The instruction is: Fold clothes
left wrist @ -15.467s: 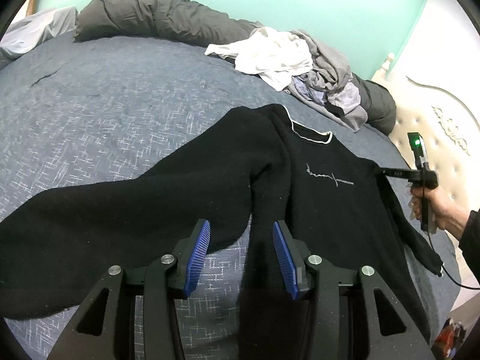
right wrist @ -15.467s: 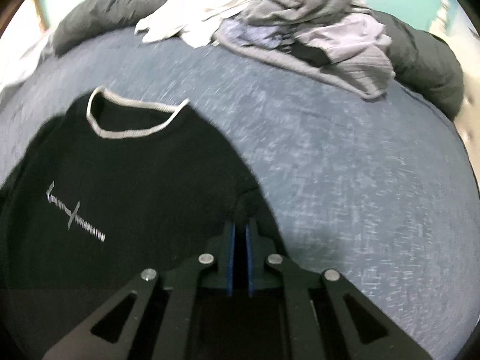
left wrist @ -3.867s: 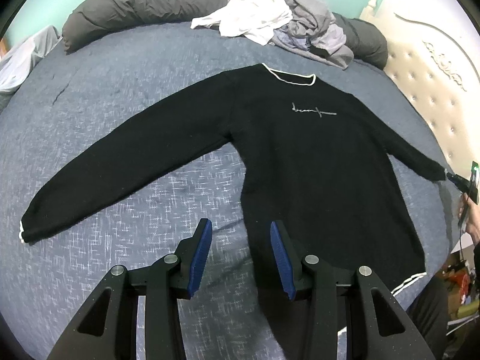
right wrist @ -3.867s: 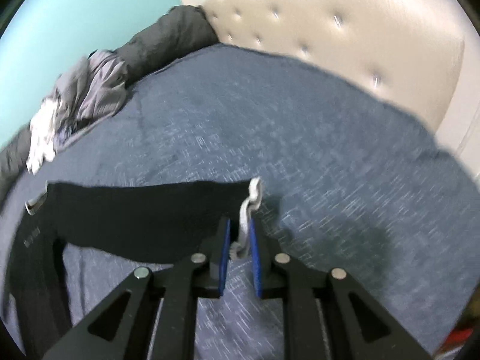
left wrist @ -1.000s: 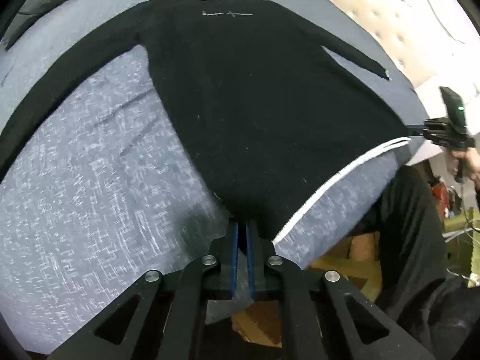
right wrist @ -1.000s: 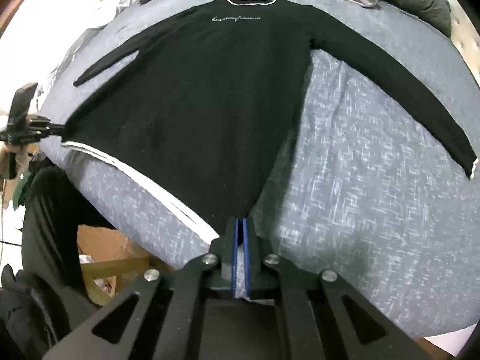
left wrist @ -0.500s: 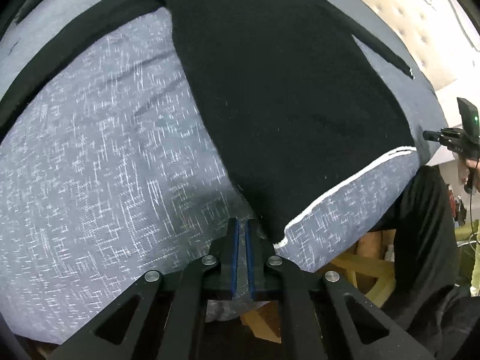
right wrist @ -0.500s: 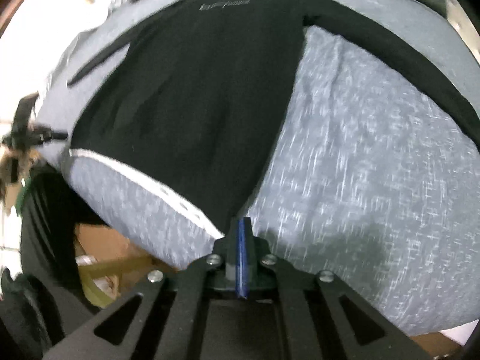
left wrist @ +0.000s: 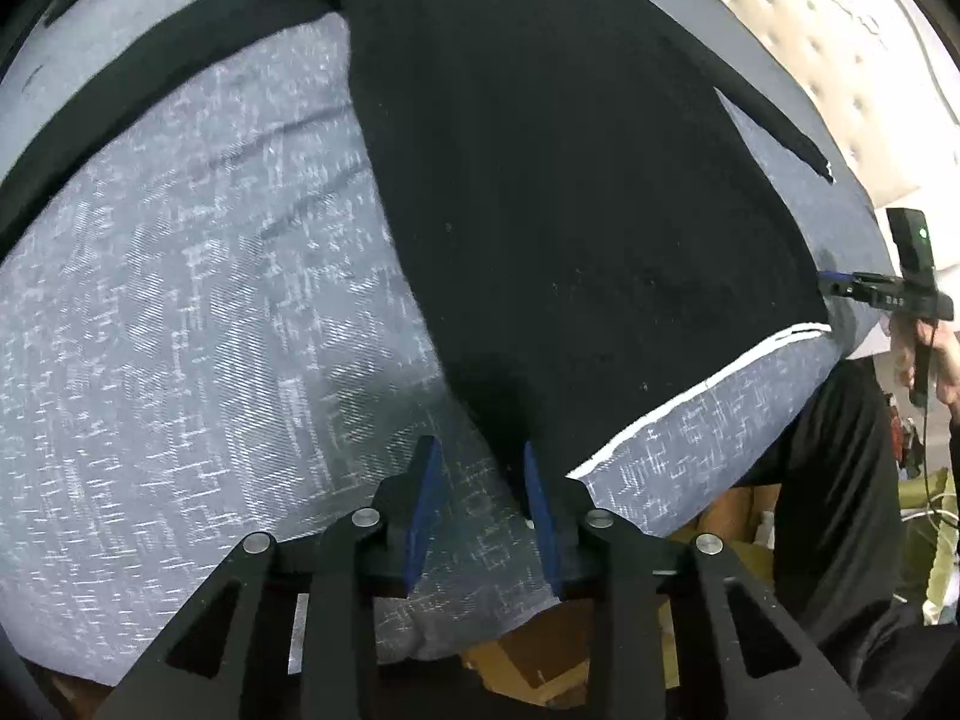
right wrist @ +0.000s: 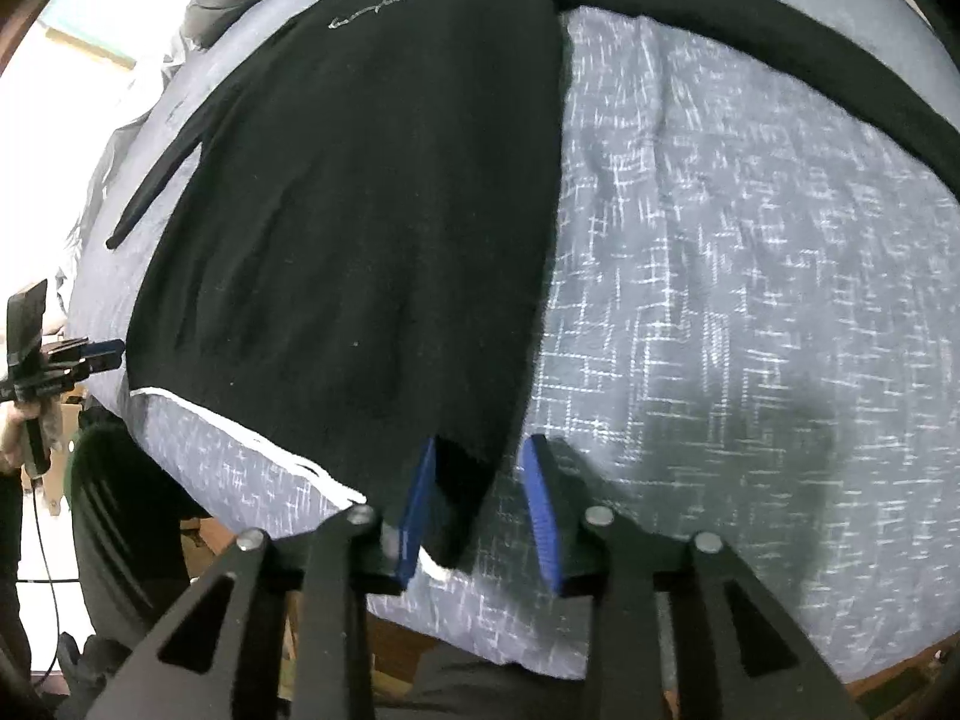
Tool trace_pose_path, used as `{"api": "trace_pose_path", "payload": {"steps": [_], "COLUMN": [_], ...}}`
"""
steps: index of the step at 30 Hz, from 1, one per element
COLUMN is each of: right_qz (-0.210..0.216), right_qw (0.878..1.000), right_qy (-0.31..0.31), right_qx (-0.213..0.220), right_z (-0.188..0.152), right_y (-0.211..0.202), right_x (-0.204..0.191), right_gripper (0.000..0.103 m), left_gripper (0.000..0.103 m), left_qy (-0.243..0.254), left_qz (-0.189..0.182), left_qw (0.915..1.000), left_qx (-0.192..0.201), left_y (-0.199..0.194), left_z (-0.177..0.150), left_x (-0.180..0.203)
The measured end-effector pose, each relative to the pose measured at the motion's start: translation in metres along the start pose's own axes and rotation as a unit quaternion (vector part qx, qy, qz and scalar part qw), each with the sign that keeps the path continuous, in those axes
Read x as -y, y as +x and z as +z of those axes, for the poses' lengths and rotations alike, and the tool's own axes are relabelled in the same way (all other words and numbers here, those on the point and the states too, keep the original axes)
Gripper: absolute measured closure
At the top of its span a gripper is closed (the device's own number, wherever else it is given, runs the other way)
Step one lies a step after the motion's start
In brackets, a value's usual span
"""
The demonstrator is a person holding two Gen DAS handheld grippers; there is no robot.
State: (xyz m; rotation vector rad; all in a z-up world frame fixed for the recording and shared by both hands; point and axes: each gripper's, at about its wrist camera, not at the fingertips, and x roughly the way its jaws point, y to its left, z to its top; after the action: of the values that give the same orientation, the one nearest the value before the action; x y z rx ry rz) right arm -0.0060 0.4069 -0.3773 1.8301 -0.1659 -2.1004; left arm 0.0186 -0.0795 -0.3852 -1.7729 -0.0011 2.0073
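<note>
Blue-grey bedding [left wrist: 180,330] covers the bed, with a tufted headboard [left wrist: 840,30] at the far right. On it our black sweater [left wrist: 570,210] lies flat, front up, collar far, both sleeves spread wide, its white-striped hem [left wrist: 690,396] at the near edge.

Our left claw [left wrist: 480,504] and right claw [right wrist: 480,498] have just been opening at the two hem corners. Each now stands apart; the right still has the corner loose between its blades, unpressed, while the left corner sits just at its right blade.

We judge the spreading done and nothing folded yet: sleeves and body all remain.

Both far sleeve ends run out of view. Clothes beyond the collar are cut off, and the chest lettering is too small to read.
</note>
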Motion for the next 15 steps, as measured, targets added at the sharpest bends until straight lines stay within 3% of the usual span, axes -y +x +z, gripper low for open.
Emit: {"api": "trace_pose_path", "payload": {"steps": [4,6,7,9,10,11,15], "right_qz": [-0.019,-0.02,-0.019,-0.022,-0.022,-0.022,-0.029], "right_qw": [0.999,0.999,0.999,0.999,0.999,0.999,0.998], "right_qy": [-0.015,-0.019,-0.023,-0.036,-0.042,-0.046,-0.06], "right_qx": [-0.026,-0.027,-0.027,-0.02,-0.015,-0.008,0.012], "right_z": [0.0,-0.002,-0.003,-0.005,-0.006,-0.007,-0.013], "right_y": [0.01,0.011,0.011,0.008,0.005,0.001,-0.015], "right_x": [-0.007,-0.01,-0.011,-0.016,-0.017,-0.018,-0.019], "right_gripper": [0.073,0.08,0.09,0.095,0.097,0.098,0.099], "left_gripper": [0.071,0.071,0.071,0.083,0.097,0.097,0.099], "left_qy": [0.001,0.003,0.008,0.021,0.03,0.041,0.053], "left_qz": [0.002,-0.001,-0.003,-0.001,0.006,0.021,0.023], "left_qw": [1.0,1.0,1.0,0.9998,0.9995,0.9989,0.9983], "left_qx": [0.0,0.002,0.0,0.0,0.002,0.006,0.014], "left_y": [0.007,0.01,0.011,0.014,0.014,0.014,0.004], "left_z": [0.003,0.005,0.005,0.006,0.006,0.007,0.006], "left_x": [0.001,0.003,0.005,0.011,0.014,0.018,0.024]}}
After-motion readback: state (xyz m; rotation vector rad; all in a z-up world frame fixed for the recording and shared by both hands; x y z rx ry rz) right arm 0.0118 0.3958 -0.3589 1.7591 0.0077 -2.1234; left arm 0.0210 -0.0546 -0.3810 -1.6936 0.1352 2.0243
